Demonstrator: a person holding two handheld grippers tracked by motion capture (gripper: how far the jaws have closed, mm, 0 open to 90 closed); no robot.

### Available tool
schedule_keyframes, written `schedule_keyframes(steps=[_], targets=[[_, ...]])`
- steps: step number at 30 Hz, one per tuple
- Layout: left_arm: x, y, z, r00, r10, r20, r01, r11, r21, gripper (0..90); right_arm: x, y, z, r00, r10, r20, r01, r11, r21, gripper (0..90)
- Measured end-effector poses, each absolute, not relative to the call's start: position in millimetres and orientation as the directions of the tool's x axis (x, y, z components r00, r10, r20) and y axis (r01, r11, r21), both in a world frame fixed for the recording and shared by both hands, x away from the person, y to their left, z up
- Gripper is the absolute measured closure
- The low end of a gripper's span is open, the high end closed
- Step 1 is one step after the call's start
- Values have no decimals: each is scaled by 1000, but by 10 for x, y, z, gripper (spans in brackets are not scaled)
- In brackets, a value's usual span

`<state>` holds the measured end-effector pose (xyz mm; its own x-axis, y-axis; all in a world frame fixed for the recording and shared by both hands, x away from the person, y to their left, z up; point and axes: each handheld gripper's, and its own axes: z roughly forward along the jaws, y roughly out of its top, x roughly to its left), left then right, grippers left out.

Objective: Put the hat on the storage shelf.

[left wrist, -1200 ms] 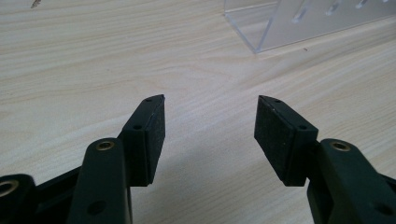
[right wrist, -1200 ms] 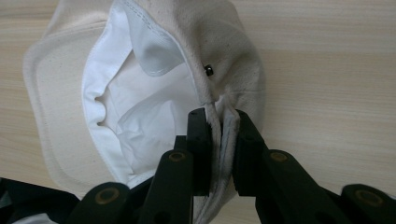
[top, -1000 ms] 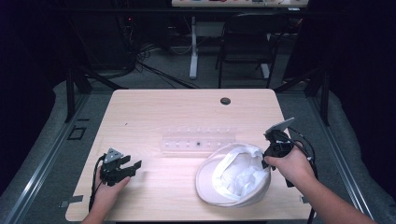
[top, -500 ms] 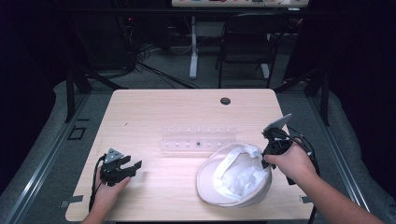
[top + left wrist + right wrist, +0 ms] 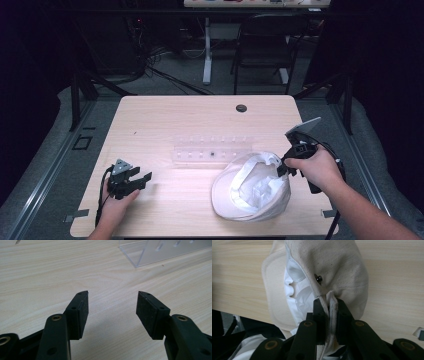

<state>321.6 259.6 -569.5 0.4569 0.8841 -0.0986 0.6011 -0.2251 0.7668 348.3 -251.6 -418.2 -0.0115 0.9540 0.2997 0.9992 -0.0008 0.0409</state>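
Fingers (image 5: 321,315) pinch the cap's (image 5: 337,267) edge; left gripper (image 5: 112,312) open.

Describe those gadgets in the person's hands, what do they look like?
Both are black, hand-held tools. The left gripper carries a grey three-cornered plate on top and trails a black cable; its two jaws end in flat, rectangular black pads with small screw holes. The right gripper has a similar grey plate. The forearms show no sleeves.

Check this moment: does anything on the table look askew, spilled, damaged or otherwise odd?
Nothing looks spilled or broken. The cream fabric cap lies upside down with its white paper stuffing showing, its rim pinched in the right tool. The clear plastic rack sits square on the wooden table. The left tool rests open.
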Motion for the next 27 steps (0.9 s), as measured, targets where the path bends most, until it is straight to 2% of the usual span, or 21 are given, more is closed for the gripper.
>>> schedule_keyframes(steps=[10, 13, 27], targets=[[3215, 2593, -5699, 456, 884, -101, 603, -223, 766, 439, 3474, -2558, -4027, 11, 904, 427, 1000, -21, 18, 816], [3216, 2593, -5700, 455, 884, -102, 603, -222, 766, 439, 3474, -2575, -3981, 17, 871, 491, 1000, -22, 3, 817], [3212, 2596, -5695, 457, 883, -105, 603, -221, 767, 440, 3433, -2482, -3822, 36, 757, 652, 999, -30, -21, 817]])
